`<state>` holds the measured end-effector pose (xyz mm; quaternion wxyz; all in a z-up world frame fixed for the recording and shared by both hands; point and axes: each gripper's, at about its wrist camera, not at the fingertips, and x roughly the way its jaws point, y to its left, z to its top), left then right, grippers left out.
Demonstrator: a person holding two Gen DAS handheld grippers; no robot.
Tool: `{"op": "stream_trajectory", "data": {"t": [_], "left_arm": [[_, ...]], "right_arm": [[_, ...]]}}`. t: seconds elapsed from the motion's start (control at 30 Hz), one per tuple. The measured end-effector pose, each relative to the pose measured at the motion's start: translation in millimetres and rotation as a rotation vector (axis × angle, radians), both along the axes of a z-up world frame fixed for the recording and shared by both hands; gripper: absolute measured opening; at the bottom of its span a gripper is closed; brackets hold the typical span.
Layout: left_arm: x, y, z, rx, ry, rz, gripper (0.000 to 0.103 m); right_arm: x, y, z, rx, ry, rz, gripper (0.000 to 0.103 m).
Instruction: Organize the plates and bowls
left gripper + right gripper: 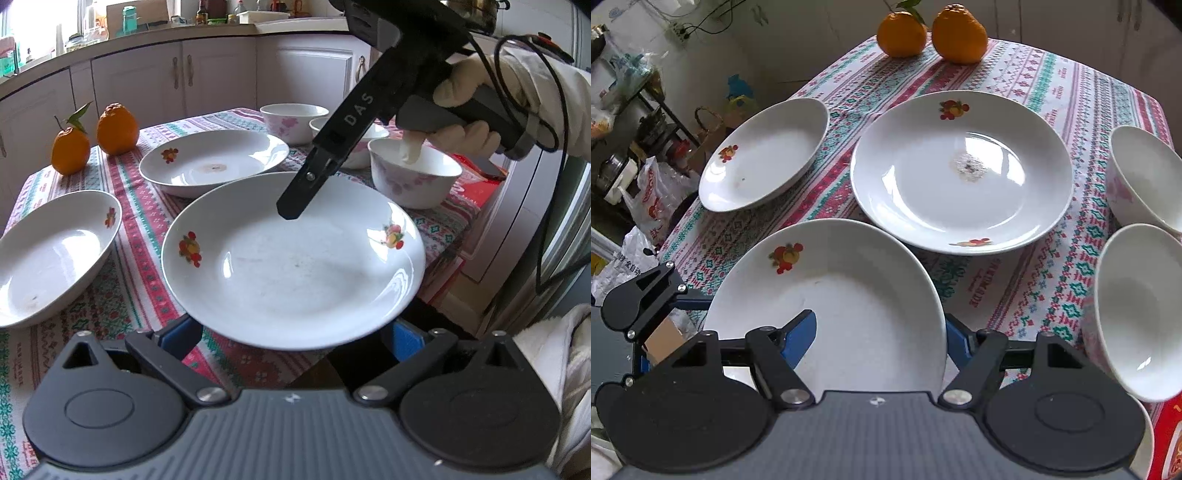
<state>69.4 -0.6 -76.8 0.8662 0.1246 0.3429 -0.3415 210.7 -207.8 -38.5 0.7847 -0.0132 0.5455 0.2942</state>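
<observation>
Straddling the near plate, the right gripper brackets its rim

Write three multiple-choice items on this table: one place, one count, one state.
1. The oranges sit:
A. in a bowl
B. on the tablecloth
C. on a plate

2. Plates on the table:
A. three
B. one
C. six

3. The bowls are:
A. upside down
B. in pieces
C. upright

Answers:
1. B: the oranges rest side by side on the tablecloth at a far corner.
2. A: three white plates show in both views.
3. C: the bowls stand whole, open side up.
</observation>
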Motion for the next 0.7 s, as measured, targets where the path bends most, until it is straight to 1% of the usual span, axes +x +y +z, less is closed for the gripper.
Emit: {"op": "stream_trajectory", "data": {"t": [0.23,0.4,0.7], "left_arm": [[2.2,-2.7,-1.0,-0.010,0.015,-0.003,0.102],[2.2,-3.3,-1.8,-0.004,0.014,-0.002,0.102],[4.5,-1.4,-1.0,-0.004,0.026,-0.006,0.102]], "right_arm": [[3.7,-3.2,-2.7,0.024,0.017,0.021,0.078],[9.0,-2.8,-8.9,0.040,0.038,0.035,0.078],[8.7,-3.9,-8.3,0.057,0.050,0.018,0.078]]}}
